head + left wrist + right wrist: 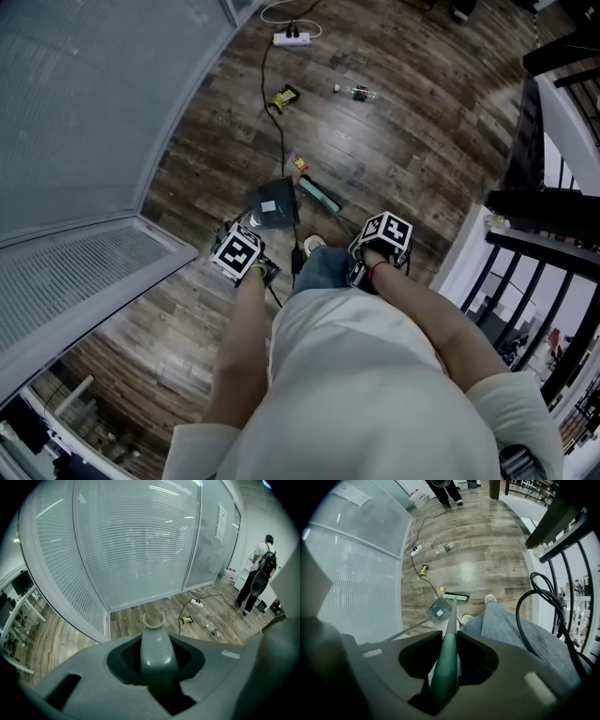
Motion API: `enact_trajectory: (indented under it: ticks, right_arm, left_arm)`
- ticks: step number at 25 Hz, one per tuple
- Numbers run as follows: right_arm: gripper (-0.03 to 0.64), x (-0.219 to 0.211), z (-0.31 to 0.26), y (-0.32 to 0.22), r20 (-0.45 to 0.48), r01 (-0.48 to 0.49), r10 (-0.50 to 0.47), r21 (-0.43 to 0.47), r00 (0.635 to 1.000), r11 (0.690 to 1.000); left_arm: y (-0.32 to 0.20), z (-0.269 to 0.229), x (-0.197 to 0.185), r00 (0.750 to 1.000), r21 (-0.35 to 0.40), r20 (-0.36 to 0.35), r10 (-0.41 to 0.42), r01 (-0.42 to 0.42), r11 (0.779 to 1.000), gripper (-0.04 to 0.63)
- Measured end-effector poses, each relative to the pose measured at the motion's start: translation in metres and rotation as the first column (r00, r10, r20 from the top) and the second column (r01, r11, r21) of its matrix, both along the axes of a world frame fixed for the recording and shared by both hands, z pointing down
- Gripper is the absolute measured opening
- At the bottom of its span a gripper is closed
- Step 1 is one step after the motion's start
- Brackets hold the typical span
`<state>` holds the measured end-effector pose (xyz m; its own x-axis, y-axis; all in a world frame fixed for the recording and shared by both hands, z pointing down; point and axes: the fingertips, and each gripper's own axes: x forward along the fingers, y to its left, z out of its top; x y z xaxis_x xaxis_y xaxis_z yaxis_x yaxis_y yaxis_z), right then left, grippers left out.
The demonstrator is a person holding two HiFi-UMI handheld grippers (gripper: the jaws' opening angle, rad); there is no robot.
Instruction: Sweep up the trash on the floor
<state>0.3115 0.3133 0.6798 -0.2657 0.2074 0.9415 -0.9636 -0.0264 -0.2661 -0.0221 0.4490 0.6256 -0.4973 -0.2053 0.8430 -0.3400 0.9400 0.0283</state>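
Observation:
My left gripper [239, 255] is shut on the grey dustpan handle [155, 648]; its clip end points up. The dustpan [272, 202] rests on the wooden floor just ahead of it. The green broom handle [447, 660] runs between the jaws of my right gripper [380, 239], which is shut on it. The teal broom head [319, 194] lies on the floor right of the dustpan [439, 611]. A small orange wrapper [300, 163] lies just beyond the broom head. Farther off are a yellow wrapper [284, 97] and a plastic bottle [356, 92].
A white power strip [292, 37] and its black cable [277, 122] run across the floor past the trash. A glass wall with blinds [84, 122] bounds the left; black railings [553, 216] stand on the right. A person with a backpack [260, 573] stands far off.

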Motion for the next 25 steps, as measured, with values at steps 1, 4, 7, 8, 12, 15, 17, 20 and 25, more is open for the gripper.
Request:
enact_trajectory:
  ticks: [1,4,7,8,12,15,17,20,25]
  right_arm:
    - [0.098,-0.001,0.000,0.003,0.002,0.012,-0.012,-0.005,1.000,1.000]
    - [0.098,-0.006,-0.001,0.013,0.012,0.042,-0.042,-0.024,0.999,0.999]
    - [0.098,-0.012,-0.003,0.025,0.030,0.059,-0.057,-0.064,0.998,0.996]
    - [0.098,-0.014,-0.003,0.030,0.034,0.063,-0.060,-0.079,0.998,0.995]
    - [0.098,-0.017,-0.003,0.043,0.044,0.085,-0.081,-0.110,0.996,0.990]
    - [0.098,-0.020,-0.007,0.046,0.057,0.082,-0.076,-0.113,0.995,0.990]
    - [0.098,-0.022,-0.010,0.049,0.077,0.087,-0.078,-0.122,0.994,0.989]
    - [0.098,-0.026,-0.016,0.057,0.119,0.128,-0.111,-0.146,0.987,0.981]
    - [0.098,-0.030,-0.029,0.064,0.162,0.181,-0.157,-0.144,0.974,0.973]
  left_arm:
    - [0.000,0.000,0.000,1.000,0.000,-0.001,0.000,0.000,1.000,0.089]
    - [0.000,0.000,-0.001,1.000,0.000,0.000,0.002,-0.002,1.000,0.089]
    - [0.000,0.000,-0.002,1.000,0.001,0.000,0.001,-0.001,1.000,0.089]
    - [0.000,0.000,-0.002,1.000,0.001,-0.001,-0.003,0.003,1.000,0.089]
    - [0.002,0.003,-0.004,1.000,0.002,-0.006,-0.014,0.014,1.000,0.089]
    - [0.004,0.004,-0.007,1.000,0.004,-0.007,-0.012,0.012,1.000,0.088]
    - [0.007,0.003,-0.008,1.000,0.007,-0.006,-0.012,0.012,1.000,0.089]
    - [0.010,0.004,-0.009,1.000,0.012,-0.009,-0.016,0.016,1.000,0.088]
    - [0.019,0.007,-0.014,0.999,0.030,-0.024,-0.042,0.042,0.999,0.089]
